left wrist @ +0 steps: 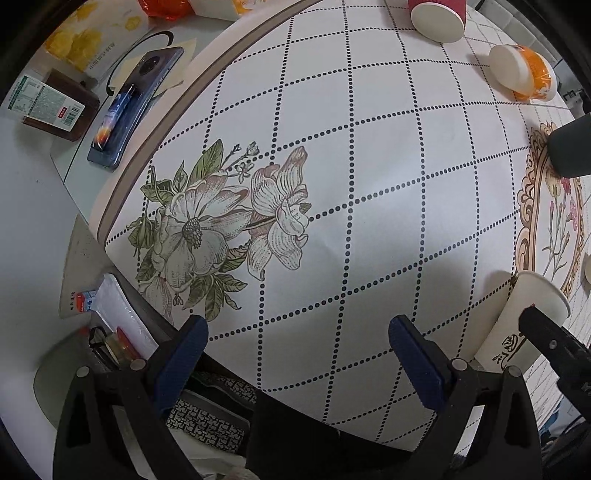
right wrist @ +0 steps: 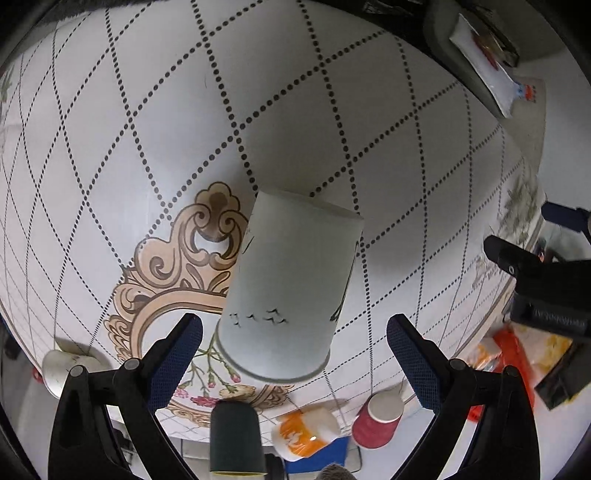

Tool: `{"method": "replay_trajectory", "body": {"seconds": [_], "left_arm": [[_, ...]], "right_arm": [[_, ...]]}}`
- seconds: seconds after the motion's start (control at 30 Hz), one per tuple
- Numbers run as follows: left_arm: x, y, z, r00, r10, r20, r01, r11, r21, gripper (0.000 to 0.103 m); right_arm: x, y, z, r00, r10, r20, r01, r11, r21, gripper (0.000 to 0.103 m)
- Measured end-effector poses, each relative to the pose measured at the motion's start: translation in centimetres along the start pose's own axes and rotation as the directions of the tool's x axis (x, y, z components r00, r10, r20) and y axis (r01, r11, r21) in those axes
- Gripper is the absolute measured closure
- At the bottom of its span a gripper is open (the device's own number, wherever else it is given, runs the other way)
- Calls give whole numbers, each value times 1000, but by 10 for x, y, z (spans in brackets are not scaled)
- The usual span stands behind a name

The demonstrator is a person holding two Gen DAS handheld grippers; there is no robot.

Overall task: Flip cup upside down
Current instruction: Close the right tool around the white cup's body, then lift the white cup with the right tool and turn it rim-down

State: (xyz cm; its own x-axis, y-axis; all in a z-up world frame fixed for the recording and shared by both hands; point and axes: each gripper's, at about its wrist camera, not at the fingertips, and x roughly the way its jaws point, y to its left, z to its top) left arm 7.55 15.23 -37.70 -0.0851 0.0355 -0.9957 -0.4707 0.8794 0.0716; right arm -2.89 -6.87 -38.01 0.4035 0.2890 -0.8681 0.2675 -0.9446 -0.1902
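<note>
A white paper cup (right wrist: 291, 288) with black bird and script print stands on the patterned tablecloth (right wrist: 147, 147). It sits between and just ahead of my right gripper (right wrist: 294, 336), whose blue-padded fingers (right wrist: 177, 354) are spread wide and apart from it. The view looks tilted or inverted, so I cannot tell which end of the cup is down. The same cup (left wrist: 517, 321) shows at the lower right of the left wrist view, beside the other gripper's black body. My left gripper (left wrist: 297, 347) is open and empty over the cloth near the table's edge.
A red cup (left wrist: 439, 16), an orange-and-white cup (left wrist: 524, 72) and a dark cup (left wrist: 570, 147) stand on the table's far side; they also show in the right wrist view (right wrist: 378, 419). A phone (left wrist: 136, 99), packets and boxes lie beyond the table edge.
</note>
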Motion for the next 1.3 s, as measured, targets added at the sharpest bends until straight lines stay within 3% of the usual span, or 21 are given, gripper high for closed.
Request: {"method": "replay_trajectory", "body": {"seconds": [0.43, 0.5, 0.7, 1.03, 1.3], "left_arm": [[11, 9, 1, 1000, 12, -10, -12, 1000, -1, 2], [12, 10, 1, 1000, 12, -11, -12, 1000, 0, 2], [12, 7, 2, 1000, 14, -10, -14, 1000, 10, 2], [8, 3, 4, 1000, 23, -5, -22, 1000, 14, 3], [1, -3, 7, 999, 32, 6, -32, 999, 31, 3]], "right_arm": [[12, -1, 16, 1000, 19, 14, -19, 1000, -20, 2], [12, -2, 18, 999, 37, 11, -37, 999, -16, 18], [15, -5, 25, 1000, 22, -13, -23, 1000, -6, 34], [24, -10, 17, 999, 30, -36, -29, 999, 28, 35], [26, -26, 10, 998, 27, -55, -17, 986, 168, 37]]}}
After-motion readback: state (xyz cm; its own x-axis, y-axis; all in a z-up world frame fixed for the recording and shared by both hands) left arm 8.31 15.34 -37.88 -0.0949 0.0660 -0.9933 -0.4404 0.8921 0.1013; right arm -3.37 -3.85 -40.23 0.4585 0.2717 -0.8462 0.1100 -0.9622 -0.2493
